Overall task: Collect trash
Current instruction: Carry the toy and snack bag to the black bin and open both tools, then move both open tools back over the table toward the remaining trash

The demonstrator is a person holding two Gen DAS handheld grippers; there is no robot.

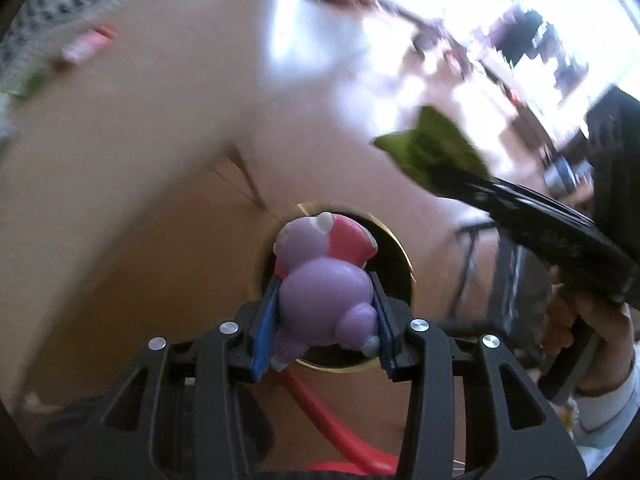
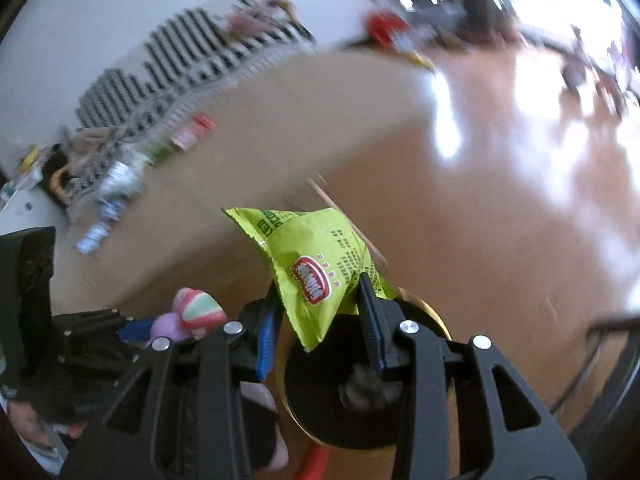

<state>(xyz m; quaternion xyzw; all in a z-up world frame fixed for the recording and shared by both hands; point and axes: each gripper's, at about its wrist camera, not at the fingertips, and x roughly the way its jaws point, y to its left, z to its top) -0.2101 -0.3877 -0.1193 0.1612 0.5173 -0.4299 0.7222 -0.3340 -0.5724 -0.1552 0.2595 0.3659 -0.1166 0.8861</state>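
- Directly between its blue pads, the left tool [image 1: 326, 312] pinches a purple-and-pink toy figure [image 1: 324, 280] above a gold-rimmed bin [image 1: 394, 248].
- Right tool [image 2: 320, 312] clamps a lime-green snack wrapper [image 2: 316, 264], red logo, crumpled, over the bin.

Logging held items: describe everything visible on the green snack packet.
The green snack packet is a crinkled, glossy yellow-green pouch with a serrated sealed edge, a red oval logo and small printed text. It looks flat, possibly empty. The right gripper pinches its lower part, holding it tilted above the dark round bin opening.
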